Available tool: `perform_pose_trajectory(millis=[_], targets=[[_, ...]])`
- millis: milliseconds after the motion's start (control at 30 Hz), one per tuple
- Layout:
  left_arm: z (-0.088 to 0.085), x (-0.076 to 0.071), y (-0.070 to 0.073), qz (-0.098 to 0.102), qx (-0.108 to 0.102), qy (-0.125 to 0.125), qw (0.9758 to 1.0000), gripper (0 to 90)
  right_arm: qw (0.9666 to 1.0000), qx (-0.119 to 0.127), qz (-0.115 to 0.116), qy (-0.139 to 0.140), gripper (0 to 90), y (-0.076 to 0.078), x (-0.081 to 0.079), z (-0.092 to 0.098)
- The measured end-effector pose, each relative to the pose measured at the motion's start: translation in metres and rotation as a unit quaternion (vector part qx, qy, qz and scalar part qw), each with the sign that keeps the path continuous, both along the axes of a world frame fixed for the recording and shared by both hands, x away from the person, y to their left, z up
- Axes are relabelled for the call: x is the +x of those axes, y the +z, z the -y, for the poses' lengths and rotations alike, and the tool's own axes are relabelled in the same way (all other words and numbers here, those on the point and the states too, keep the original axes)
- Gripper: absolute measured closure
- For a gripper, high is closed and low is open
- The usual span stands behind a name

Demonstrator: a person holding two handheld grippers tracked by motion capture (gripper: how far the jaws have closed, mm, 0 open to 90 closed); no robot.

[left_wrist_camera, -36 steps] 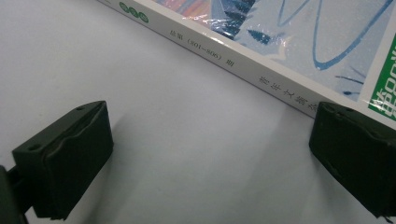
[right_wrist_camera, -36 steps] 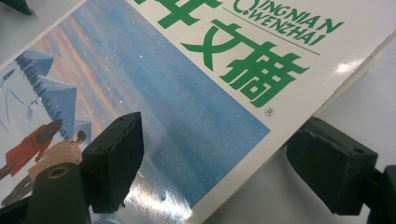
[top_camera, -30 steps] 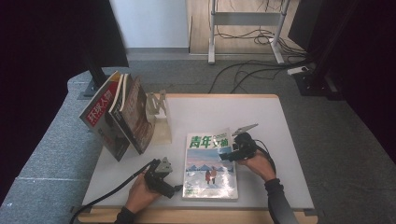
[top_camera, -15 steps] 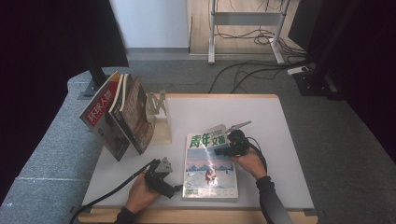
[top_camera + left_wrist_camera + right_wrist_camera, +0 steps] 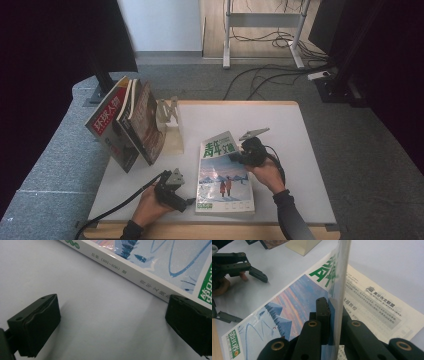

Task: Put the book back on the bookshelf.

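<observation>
- The magazine (image 5: 224,177) lies on the white tabletop (image 5: 300,150) toward its near edge, at about 6 o'clock from the centre in the high view; its spine runs along the left side.
- Bare tabletop lies open to the right of the magazine at 3 o'clock and beyond it at 12 o'clock; the strip between its bottom edge and the wooden front edge is narrow.
- The left gripper (image 5: 186,201) rests at 9 o'clock of the magazine's lower corner. Its jaws stand wide apart with nothing between them, the right-hand one just beside the spine.
- The right gripper (image 5: 239,156) sits at the magazine's upper right. Its jaws have just been closing and are now pinched on the front cover (image 5: 340,277), which stands lifted on edge.
- At 10 o'clock, farther off, a pale stand (image 5: 170,125) holds leaning magazines (image 5: 127,122), well apart from the work.
- The left gripper view shows the printed lettering along the spine (image 5: 140,280). The right gripper view shows the printed first page (image 5: 374,307) laid bare under the raised cover, and the left gripper (image 5: 249,267) beyond it.
</observation>
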State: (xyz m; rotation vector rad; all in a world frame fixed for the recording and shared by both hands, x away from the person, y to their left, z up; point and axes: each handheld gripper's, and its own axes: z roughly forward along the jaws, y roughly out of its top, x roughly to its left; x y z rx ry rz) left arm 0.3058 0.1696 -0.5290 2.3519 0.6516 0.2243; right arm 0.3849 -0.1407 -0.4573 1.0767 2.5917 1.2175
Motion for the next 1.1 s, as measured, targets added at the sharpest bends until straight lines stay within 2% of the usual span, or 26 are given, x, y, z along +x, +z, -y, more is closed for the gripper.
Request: perform_pose_trajectory(millis=[133,233,300,400,467,567,633,733,867,900,933,967,1000,1033,1100], targets=[[-0.003,0.003,0.002,-0.009,-0.004,-0.001,0.9999,3.0,0.9999,-0.002,0.011,0.003,85.3,0.004,-0.004,0.0],[-0.006,0.009,0.007,-0.043,-0.026,-0.005,0.9987,3.0,0.9997,-0.005,0.023,0.007,85.3,0.008,-0.007,0.0],[-0.008,0.012,0.011,-0.055,-0.041,-0.008,0.9976,5.9,0.9995,-0.007,0.03,0.009,85.2,0.011,-0.009,0.0],[-0.005,0.018,0.019,-0.061,-0.037,-0.018,0.9973,6.3,0.999,-0.01,0.041,0.013,85.2,0.016,-0.013,0.0],[0.001,0.022,0.025,-0.07,-0.041,-0.032,0.9962,6.7,0.9988,-0.012,0.046,0.014,85.2,0.018,-0.015,0.001],[0.01,0.03,0.033,-0.079,-0.035,-0.047,0.9952,7.4,0.9982,-0.012,0.056,0.017,85.0,0.022,-0.02,0.002],[0.016,0.036,0.037,-0.09,-0.037,-0.058,0.9936,9.0,0.9979,-0.011,0.061,0.019,84.7,0.025,-0.022,0.003],[0.025,0.044,0.04,-0.099,-0.027,-0.067,0.9925,12.1,0.9971,-0.012,0.072,0.023,84.3,0.031,-0.028,0.005],[0.037,0.05,0.037,-0.117,-0.015,-0.085,0.9894,14.4,0.9962,-0.013,0.081,0.026,83.8,0.037,-0.034,0.007],[0.041,0.052,0.035,-0.125,-0.006,-0.096,0.9875,14.6,0.9961,-0.013,0.083,0.026,83.7,0.038,-0.035,0.007],[0.042,0.052,0.034,-0.129,-0.006,-0.1,0.9865,14.6,0.9958,-0.012,0.086,0.028,83.7,0.039,-0.037,0.008],[0.045,0.053,0.033,-0.138,-0.008,-0.11,0.9842,14.8,0.9957,-0.012,0.087,0.03,83.6,0.04,-0.038,0.008],[0.046,0.053,0.032,-0.143,-0.01,-0.114,0.9832,14.9,0.9952,-0.012,0.091,0.033,83.6,0.041,-0.039,0.008],[0.048,0.054,0.031,-0.152,-0.013,-0.122,0.9807,15.7,0.9951,-0.013,0.092,0.034,83.6,0.042,-0.04,0.008],[0.05,0.055,0.03,-0.164,-0.015,-0.131,0.9776,18.1,0.9946,-0.011,0.096,0.038,83.5,0.043,-0.042,0.008]])
